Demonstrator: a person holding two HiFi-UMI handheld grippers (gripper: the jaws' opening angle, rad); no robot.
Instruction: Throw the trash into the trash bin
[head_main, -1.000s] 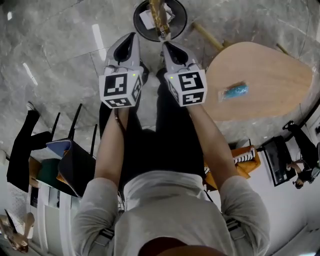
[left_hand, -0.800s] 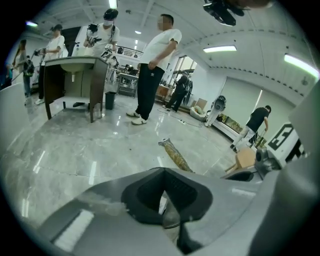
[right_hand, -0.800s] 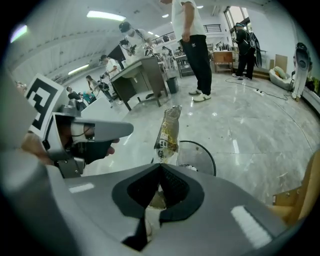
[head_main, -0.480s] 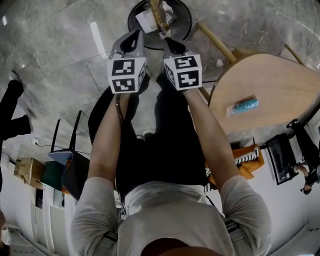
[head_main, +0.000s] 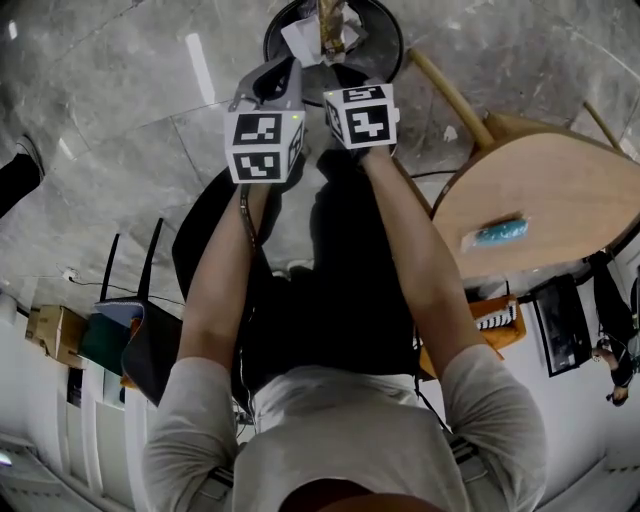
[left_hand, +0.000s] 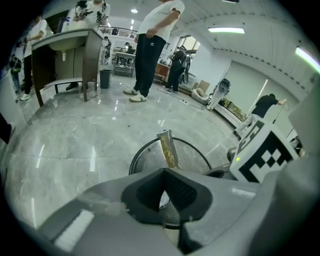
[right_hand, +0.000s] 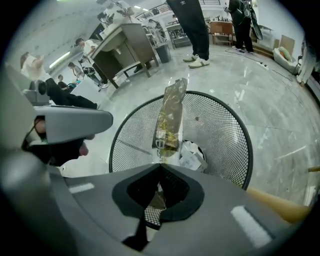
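Marble floor (head_main: 100, 100) below, right tool (right_hand: 160, 167) clamps the wrapper (right_hand: 170, 117), jutting over the mesh bin (right_hand: 240, 135) (left tool (left_hand: 165, 172) closed, empty).

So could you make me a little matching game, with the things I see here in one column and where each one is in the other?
Things:
1. wrapper
2. white paper
3. blue packet
4. bin

Places:
A. on the wooden table
B. standing on the grey floor
C. lying inside the bin
D. pinched in the right gripper, over the bin

Pairs: 1-D, 2-C, 3-A, 4-B.
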